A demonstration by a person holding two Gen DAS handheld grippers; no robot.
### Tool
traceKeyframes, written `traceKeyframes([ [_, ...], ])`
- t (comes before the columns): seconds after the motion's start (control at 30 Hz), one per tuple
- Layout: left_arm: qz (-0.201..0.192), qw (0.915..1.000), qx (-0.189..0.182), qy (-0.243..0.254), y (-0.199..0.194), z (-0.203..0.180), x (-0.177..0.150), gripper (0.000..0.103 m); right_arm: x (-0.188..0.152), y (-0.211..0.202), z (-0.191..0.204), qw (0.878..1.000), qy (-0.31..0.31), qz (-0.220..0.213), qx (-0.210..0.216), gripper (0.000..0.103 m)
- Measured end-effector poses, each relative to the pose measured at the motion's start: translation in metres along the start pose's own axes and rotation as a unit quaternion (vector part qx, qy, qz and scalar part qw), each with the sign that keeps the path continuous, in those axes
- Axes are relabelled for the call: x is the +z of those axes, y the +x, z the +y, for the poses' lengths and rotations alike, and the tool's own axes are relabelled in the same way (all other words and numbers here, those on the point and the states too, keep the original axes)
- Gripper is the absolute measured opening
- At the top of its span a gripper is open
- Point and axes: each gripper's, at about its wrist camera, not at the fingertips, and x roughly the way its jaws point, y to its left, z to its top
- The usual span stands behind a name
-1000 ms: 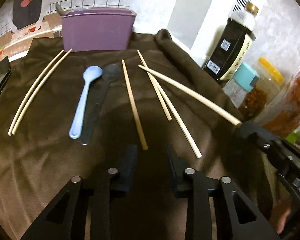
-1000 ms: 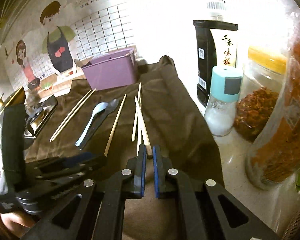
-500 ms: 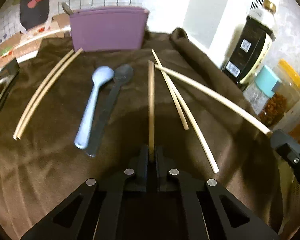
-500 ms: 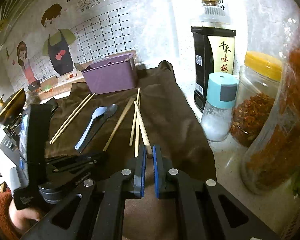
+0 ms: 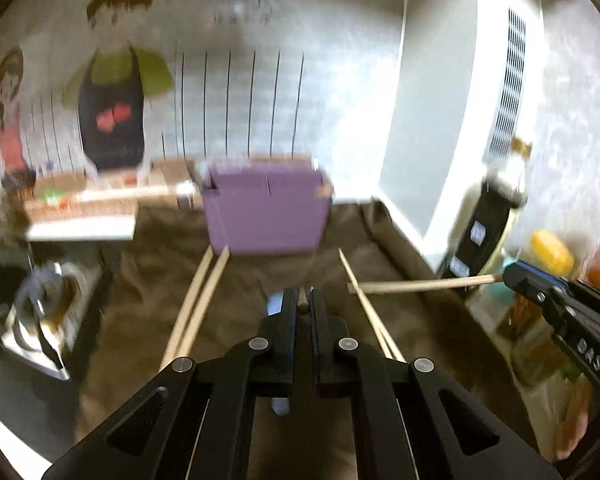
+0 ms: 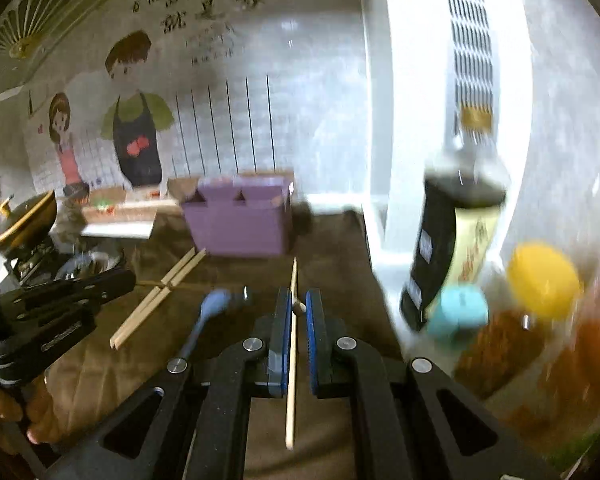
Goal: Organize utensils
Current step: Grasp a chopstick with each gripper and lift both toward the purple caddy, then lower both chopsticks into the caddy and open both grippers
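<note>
Status: I hold one chopstick in each gripper, and neither stick has reached the purple box [image 5: 266,216] yet.

Left gripper [image 5: 301,308]: the jaws stand narrow, closed on the end of a chopstick [image 5: 301,305], which shows only as a small round tip between them. In the right wrist view this gripper sits left of the box and well short of it.

Right gripper [image 6: 299,308]: the jaws are nearly closed, clamping the butt of a second chopstick [image 5: 420,285]. In the left wrist view that stick runs sideways from the gripper, lifted off the brown cloth [image 5: 148,280], in front of the box and to its right.

Done so far, as I judge it: two sticks are picked up. The blurred frames do not show what the box contains, so I cannot tell how many pieces are already stored.

Left to do:
- A pair of chopsticks [image 5: 198,296] lies on the cloth, its far ends touching the front left corner of the box.
- Two more sticks [image 5: 370,312] lie in front of the right corner.
- A blue spoon [image 6: 204,320] lies in front of the box, with a dark spoon head [image 6: 242,294] just beside it.

My estimate: the task is at an early to middle stage.
</note>
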Motion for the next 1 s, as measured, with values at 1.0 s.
traceKeyframes([
  [1.0,-0.049,0.9971,-0.054,0.018,0.036,0.087,0.261,0.006,0.28,0.067,0.058,0.997,-0.045,-0.063,0.031,0.007],
])
